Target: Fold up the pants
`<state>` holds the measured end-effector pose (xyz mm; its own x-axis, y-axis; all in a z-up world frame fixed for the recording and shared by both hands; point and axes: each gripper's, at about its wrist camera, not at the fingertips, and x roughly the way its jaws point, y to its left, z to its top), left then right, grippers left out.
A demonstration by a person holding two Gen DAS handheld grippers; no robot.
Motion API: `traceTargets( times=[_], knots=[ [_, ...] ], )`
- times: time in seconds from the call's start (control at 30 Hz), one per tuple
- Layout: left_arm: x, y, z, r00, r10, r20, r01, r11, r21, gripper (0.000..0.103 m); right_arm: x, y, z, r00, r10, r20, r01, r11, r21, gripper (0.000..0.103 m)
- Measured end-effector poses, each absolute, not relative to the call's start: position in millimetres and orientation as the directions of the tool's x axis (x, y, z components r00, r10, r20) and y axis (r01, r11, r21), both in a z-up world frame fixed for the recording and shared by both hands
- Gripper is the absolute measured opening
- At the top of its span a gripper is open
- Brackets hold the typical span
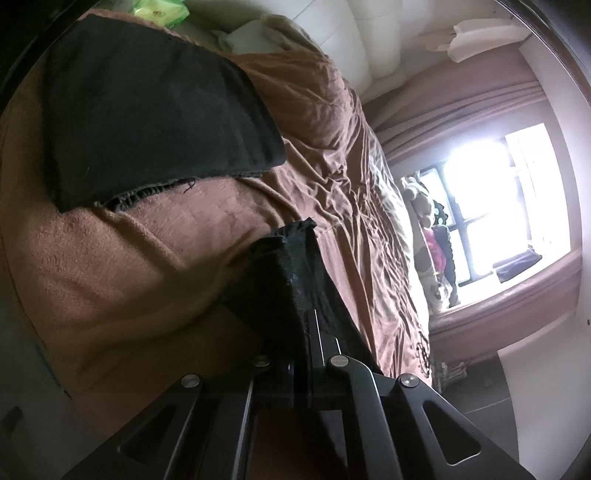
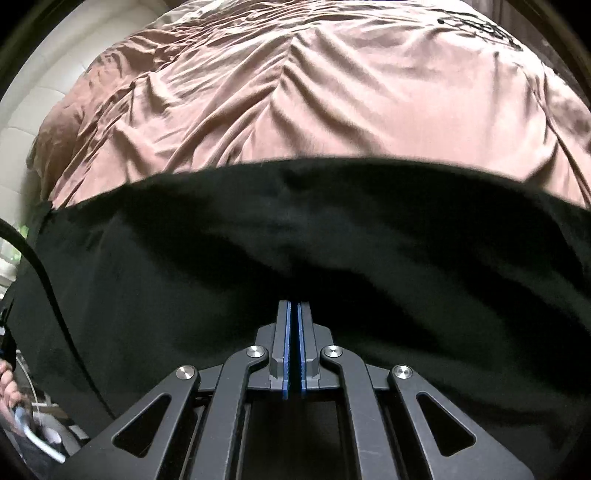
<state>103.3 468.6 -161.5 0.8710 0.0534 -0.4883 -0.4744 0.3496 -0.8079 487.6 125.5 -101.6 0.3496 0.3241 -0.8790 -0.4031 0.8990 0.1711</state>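
The black pants spread wide across the brown bed cover in the right wrist view. My right gripper points steeply down at them, blue pads pressed together, and folds in the cloth run in to its tips. In the left wrist view a folded part of the pants lies on the brown blanket at the upper left. My left gripper is shut on a black strip of the pants, which drapes over the fingers and hides their tips.
A white padded headboard stands behind the bed, with pillows and a green packet beside it. A bright window with clutter on its sill is at the right. A black cable and a hand show at the left edge.
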Motion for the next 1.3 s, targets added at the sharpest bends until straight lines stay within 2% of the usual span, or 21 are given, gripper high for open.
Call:
traceTargets(
  times=[0.47,0.77,1.3],
  knots=[
    [111.0,466.3,-162.5,0.858,0.063,-0.510,-0.495,0.367,-0.788,0.004,528.0,143.8,-101.6,0.389,0.304,-0.869,-0.390,0.910,0.144,0.000],
    [116.1,461.9,-146.5,0.865,0.071,-0.496,-0.479,0.410,-0.776,0.004,508.0,138.0,-98.2,0.368,0.319,-0.873,-0.413,0.897,0.154,0.000],
    [154.8,433.7,-45.1,0.926,-0.001,-0.377,-0.309,0.571,-0.761,0.004,432.4,108.4,-104.8,0.286,0.378,-0.880,-0.430,0.872,0.235,0.000]
  ],
)
